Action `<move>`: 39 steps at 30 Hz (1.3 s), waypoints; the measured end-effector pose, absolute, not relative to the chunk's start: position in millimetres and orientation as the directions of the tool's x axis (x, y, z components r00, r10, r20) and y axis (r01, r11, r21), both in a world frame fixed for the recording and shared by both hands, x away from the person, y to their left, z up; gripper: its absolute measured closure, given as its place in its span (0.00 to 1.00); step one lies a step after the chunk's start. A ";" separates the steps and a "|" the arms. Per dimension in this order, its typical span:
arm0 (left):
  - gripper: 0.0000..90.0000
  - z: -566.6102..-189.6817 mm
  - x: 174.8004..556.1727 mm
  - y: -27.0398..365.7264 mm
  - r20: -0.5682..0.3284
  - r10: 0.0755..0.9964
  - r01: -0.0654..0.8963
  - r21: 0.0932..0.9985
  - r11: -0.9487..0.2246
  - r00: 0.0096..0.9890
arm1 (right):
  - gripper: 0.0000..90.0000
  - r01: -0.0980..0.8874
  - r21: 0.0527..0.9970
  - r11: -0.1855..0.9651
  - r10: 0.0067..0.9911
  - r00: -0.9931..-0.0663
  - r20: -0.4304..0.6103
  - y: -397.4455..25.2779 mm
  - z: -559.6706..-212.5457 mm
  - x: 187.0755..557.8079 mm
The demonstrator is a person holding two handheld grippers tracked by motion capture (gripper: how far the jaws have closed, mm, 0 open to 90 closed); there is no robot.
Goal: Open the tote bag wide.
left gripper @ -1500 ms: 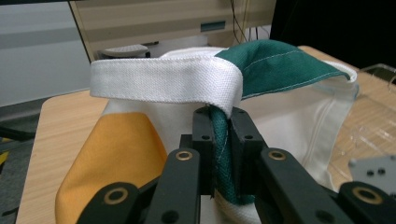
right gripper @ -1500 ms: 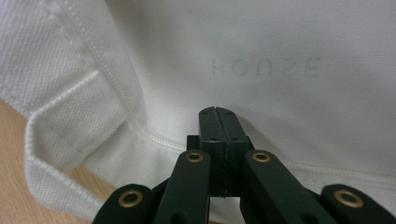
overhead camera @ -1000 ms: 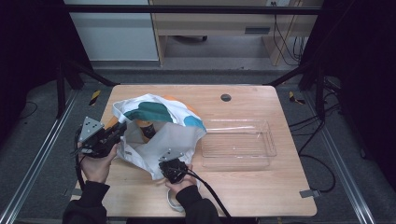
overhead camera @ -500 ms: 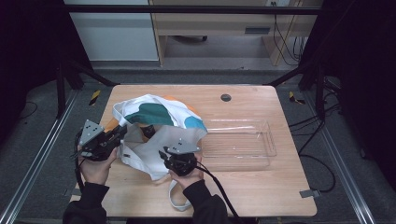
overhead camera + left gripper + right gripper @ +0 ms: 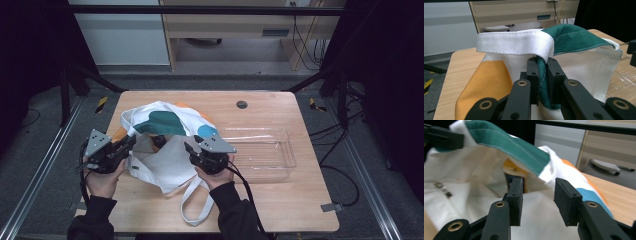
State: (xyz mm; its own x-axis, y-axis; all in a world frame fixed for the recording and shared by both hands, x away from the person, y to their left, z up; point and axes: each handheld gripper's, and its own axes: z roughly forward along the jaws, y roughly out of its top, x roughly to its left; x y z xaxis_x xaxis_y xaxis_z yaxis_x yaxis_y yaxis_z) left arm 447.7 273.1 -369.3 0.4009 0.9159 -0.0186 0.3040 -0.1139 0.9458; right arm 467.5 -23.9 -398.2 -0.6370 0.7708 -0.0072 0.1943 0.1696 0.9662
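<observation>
We hold a tote bag open on the table

Our left gripper [image 5: 541, 75] pinches the tote bag [image 5: 167, 150] by its green rim; our right gripper [image 5: 537, 200], jaws parted, sits at the bag's mouth, beside the clear plastic tray [image 5: 265, 152]

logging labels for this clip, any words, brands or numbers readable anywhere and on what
None can be read.
The tote bag bears plain colour patches, no lettering.
The clear plastic tray has no visible label.
The left gripper and right gripper show no markings.
</observation>
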 end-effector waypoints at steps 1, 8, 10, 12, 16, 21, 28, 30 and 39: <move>0.91 -369.2 447.6 273.1 -0.019 0.916 0.304 0.946 -0.114 0.401 | 0.64 0.192 0.966 0.174 0.776 -0.631 -0.015 -24.7 -398.5 469.8; 0.91 -368.3 447.2 273.6 -0.021 0.914 0.306 0.945 -0.114 0.405 | 0.56 0.201 0.949 0.244 0.798 -0.598 -0.078 -19.3 -404.5 485.7; 0.91 -368.2 447.0 273.3 -0.018 0.913 0.305 0.945 -0.117 0.407 | 0.58 0.208 0.946 0.247 0.800 -0.595 -0.078 -16.3 -406.3 489.2; 0.91 -368.1 446.9 273.6 -0.018 0.912 0.306 0.945 -0.118 0.409 | 0.63 0.209 0.942 0.261 0.798 -0.596 -0.089 -13.5 -407.3 491.6; 0.91 -368.7 447.4 275.0 -0.025 0.909 0.313 0.943 -0.117 0.416 | 0.85 0.221 0.938 0.268 0.794 -0.602 -0.086 -10.5 -406.0 492.8; 0.72 -370.1 447.4 272.6 0.005 0.917 0.326 0.934 -0.146 0.398 | 0.91 0.236 0.945 0.228 0.801 -0.597 -0.044 -12.4 -399.8 493.0; 0.61 -368.9 441.5 273.8 0.044 0.896 0.304 0.932 -0.196 0.442 | 0.91 0.240 0.950 0.200 0.803 -0.596 -0.018 -10.7 -389.1 492.8; 0.58 -365.7 437.2 274.8 0.050 0.894 0.295 0.935 -0.199 0.445 | 0.91 0.244 0.950 0.195 0.802 -0.597 -0.011 -10.8 -387.6 492.7; 0.45 -339.5 430.4 266.5 0.108 0.892 0.215 0.951 -0.221 0.440 | 0.91 0.243 0.952 0.188 0.799 -0.602 -0.004 -11.3 -385.3 491.2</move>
State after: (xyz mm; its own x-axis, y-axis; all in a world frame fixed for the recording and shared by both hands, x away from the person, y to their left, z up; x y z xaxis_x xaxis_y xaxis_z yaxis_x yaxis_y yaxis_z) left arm 430.4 266.5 -339.5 0.4399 0.8916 0.1076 0.2153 -0.2210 0.9512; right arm 491.2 -11.3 -385.3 -0.6016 0.7988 -0.0041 0.2426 0.1876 0.9518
